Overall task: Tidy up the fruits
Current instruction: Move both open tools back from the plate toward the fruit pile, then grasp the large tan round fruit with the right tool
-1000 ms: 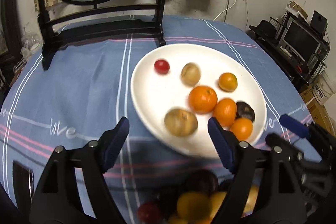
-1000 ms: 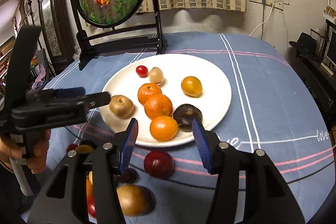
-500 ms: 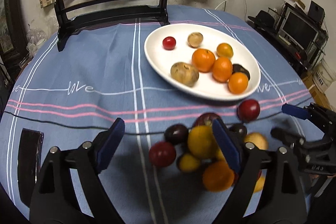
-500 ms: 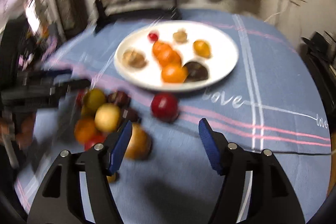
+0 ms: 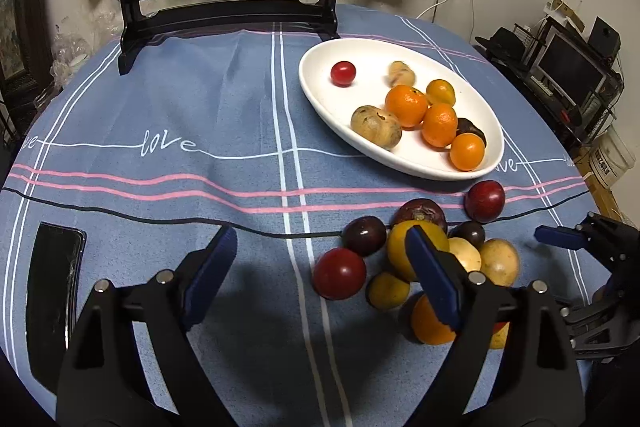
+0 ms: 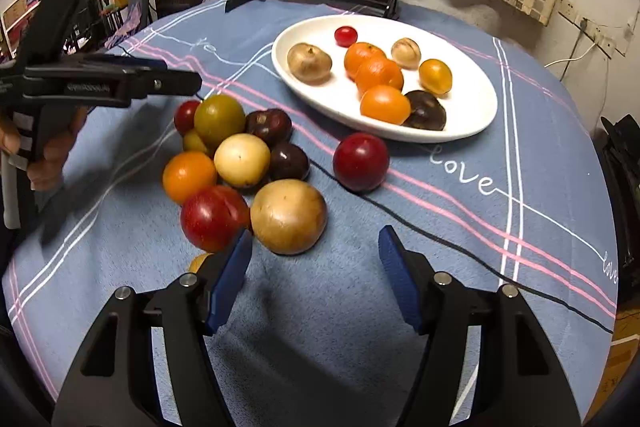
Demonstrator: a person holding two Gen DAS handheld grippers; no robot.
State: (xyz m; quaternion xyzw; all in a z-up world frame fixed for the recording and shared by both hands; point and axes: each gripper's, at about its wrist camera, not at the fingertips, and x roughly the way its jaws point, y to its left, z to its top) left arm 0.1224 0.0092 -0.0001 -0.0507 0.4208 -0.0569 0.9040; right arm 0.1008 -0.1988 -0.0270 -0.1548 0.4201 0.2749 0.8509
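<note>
Now both jaws apart, empty; fruit pile (image 6: pixel 240 163) ahead-left of right gripper (image 6: pixel 314 275), plate (image 6: pixel 472 95) beyond.

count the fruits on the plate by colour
red: 1
orange: 4
tan: 2
dark purple: 1
total on the plate: 8
</note>
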